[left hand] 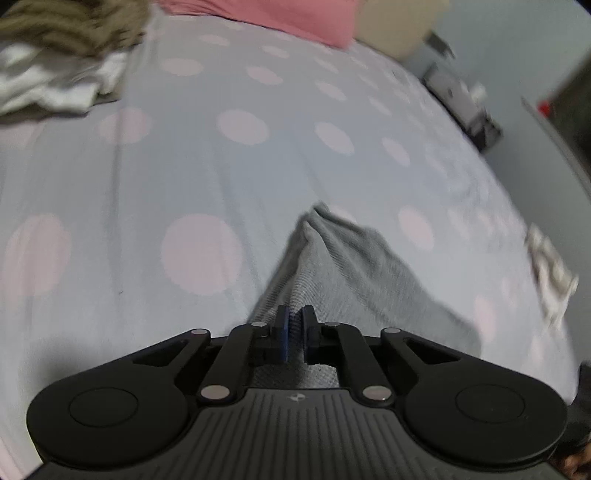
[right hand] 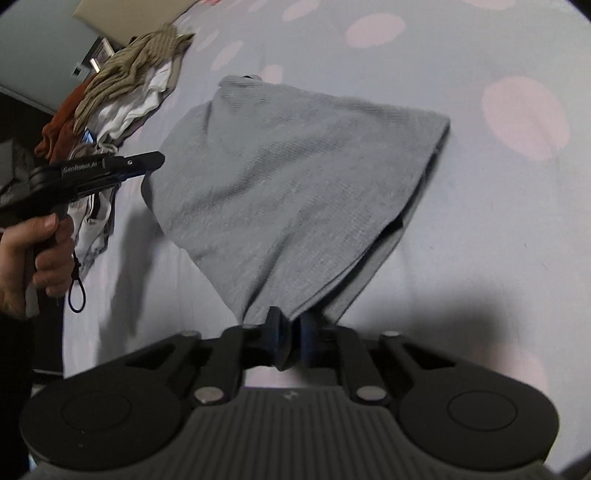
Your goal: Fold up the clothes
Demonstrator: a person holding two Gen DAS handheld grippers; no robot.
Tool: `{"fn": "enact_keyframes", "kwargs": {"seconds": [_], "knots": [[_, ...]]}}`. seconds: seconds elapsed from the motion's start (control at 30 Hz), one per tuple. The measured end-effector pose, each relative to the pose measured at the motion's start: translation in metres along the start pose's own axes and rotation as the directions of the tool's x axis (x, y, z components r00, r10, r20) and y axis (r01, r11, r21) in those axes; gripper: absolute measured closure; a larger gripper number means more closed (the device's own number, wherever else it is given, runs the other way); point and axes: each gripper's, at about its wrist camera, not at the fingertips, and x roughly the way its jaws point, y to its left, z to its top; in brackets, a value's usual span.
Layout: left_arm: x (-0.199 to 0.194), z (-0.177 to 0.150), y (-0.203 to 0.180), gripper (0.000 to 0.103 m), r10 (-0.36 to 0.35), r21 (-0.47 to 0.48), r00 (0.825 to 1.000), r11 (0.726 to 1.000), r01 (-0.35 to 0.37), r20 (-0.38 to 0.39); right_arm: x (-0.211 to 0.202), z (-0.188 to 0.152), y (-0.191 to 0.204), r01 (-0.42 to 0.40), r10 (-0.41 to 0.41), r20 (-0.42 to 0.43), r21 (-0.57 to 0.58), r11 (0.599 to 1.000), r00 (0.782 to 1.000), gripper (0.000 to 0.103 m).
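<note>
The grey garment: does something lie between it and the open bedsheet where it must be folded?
Nothing visible does. Both grippers, left and right, already have their jaws shut on the grey garment. The dotted bedsheet beside it is bare; the clothes pile lies apart, off to the side.

From where I stand, the heap of clothes [left hand: 62,55] in the left wrist view is smeared by motion and cut by the top-left edge; separate garments cannot be told apart. The pink pillow [left hand: 266,14] runs off the top edge. Dark boxes [left hand: 465,99] beside the bed are too blurred to name, as is a pale scrap [left hand: 550,273] at the bed's right side. The grey garment [right hand: 295,184] hides its own lower layers under its folds.
</note>
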Motion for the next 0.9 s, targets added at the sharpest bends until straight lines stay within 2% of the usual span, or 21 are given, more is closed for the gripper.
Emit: {"fn": "enact_keyframes", "kwargs": {"seconds": [0.17,0.23,0.33,0.43,0.53,0.57,0.6,0.63,0.67,0.7,0.77,0.9], "knots": [[-0.024,-0.005,0.009,0.100,-0.008,-0.048,0.999,0.999,0.010,0.054,-0.019,0.004,0.003,-0.001,0.001,0.007,-0.042,0.999,1.000,0.095],[-0.029,-0.007,0.012,0.103,0.019,-0.046,0.998,0.999,-0.016,0.061,-0.029,0.007,0.004,-0.023,0.023,0.009,-0.055,0.998,1.000,0.095],[-0.028,-0.009,0.028,0.103,0.107,-0.079,0.992,0.992,-0.102,0.065,-0.040,0.014,0.004,-0.013,0.015,0.014,-0.085,0.996,1.000,0.096],[-0.023,-0.012,0.041,0.103,0.037,-0.116,0.998,0.993,-0.030,0.051,-0.032,0.014,-0.005,0.024,-0.025,-0.003,-0.069,0.997,1.000,0.096],[-0.024,-0.011,0.031,0.102,0.044,-0.087,0.997,0.995,-0.039,0.057,-0.010,0.004,-0.007,0.018,-0.021,-0.060,-0.049,0.999,0.998,0.093],[-0.025,-0.012,0.029,0.097,0.039,-0.084,0.997,0.996,-0.034,0.062,-0.004,0.000,-0.006,0.022,-0.025,-0.084,-0.047,0.999,0.996,0.089],[-0.025,-0.012,0.026,0.087,0.031,-0.081,0.997,0.996,-0.025,0.066,-0.001,-0.004,-0.004,0.024,-0.029,-0.108,-0.049,0.999,0.994,0.087],[-0.026,-0.011,0.024,0.083,0.003,-0.082,0.998,0.997,0.002,0.064,0.003,-0.008,-0.002,0.024,-0.031,-0.133,-0.053,0.998,0.991,0.078],[-0.028,-0.012,0.022,0.076,-0.029,-0.078,0.997,0.996,0.034,0.069,0.002,-0.011,-0.001,0.021,-0.028,-0.136,-0.053,0.998,0.990,0.062],[-0.030,-0.014,0.021,0.069,-0.053,-0.063,0.996,0.996,0.058,0.075,0.000,-0.014,0.001,0.016,-0.022,-0.129,-0.052,0.999,0.991,0.058],[-0.031,-0.018,0.015,0.059,-0.065,-0.017,0.994,0.998,0.067,0.083,-0.004,-0.019,0.003,0.007,-0.012,-0.112,-0.045,0.999,0.994,0.057],[-0.018,-0.024,0.013,0.058,-0.049,0.005,0.996,0.999,0.049,0.071,-0.003,-0.023,0.012,0.019,-0.021,-0.048,-0.043,0.999,0.999,0.059]]}}
